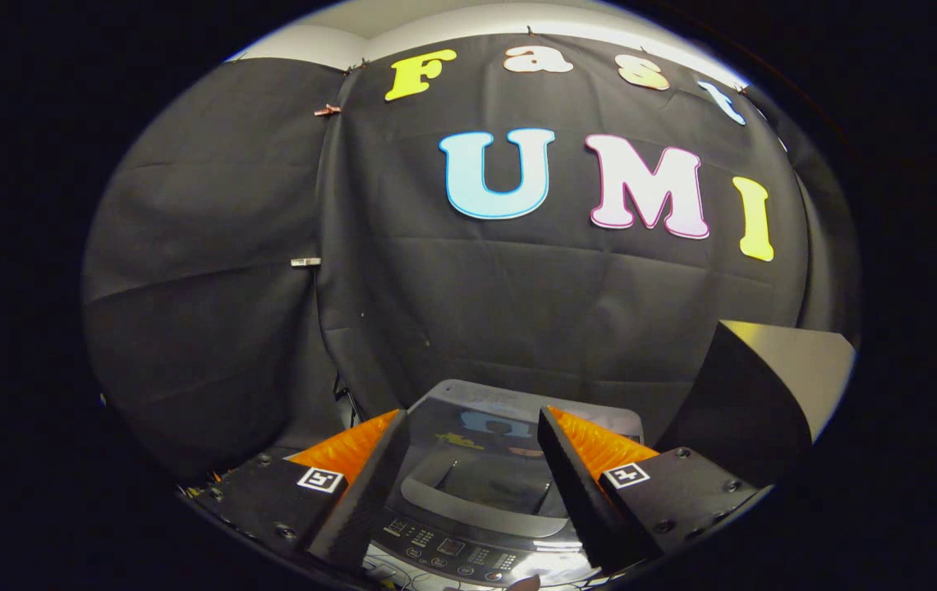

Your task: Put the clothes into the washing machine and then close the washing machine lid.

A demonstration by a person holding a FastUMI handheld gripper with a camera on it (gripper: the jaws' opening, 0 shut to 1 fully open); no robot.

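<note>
Washing machine (509,484) sits just below the tool (468,468), seen between its wide-apart fingers, which hold nothing. Its lid (517,419) looks shut, so the job looks nearly done.

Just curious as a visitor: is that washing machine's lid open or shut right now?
Shut. The washing machine lid lies flat over the top, reflecting the wall, behind the control panel. The claw is open, holding nothing.

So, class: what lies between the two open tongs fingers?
In the gripper view, the washing machine lies below the open tongs: its closed lid and control panel.
</note>
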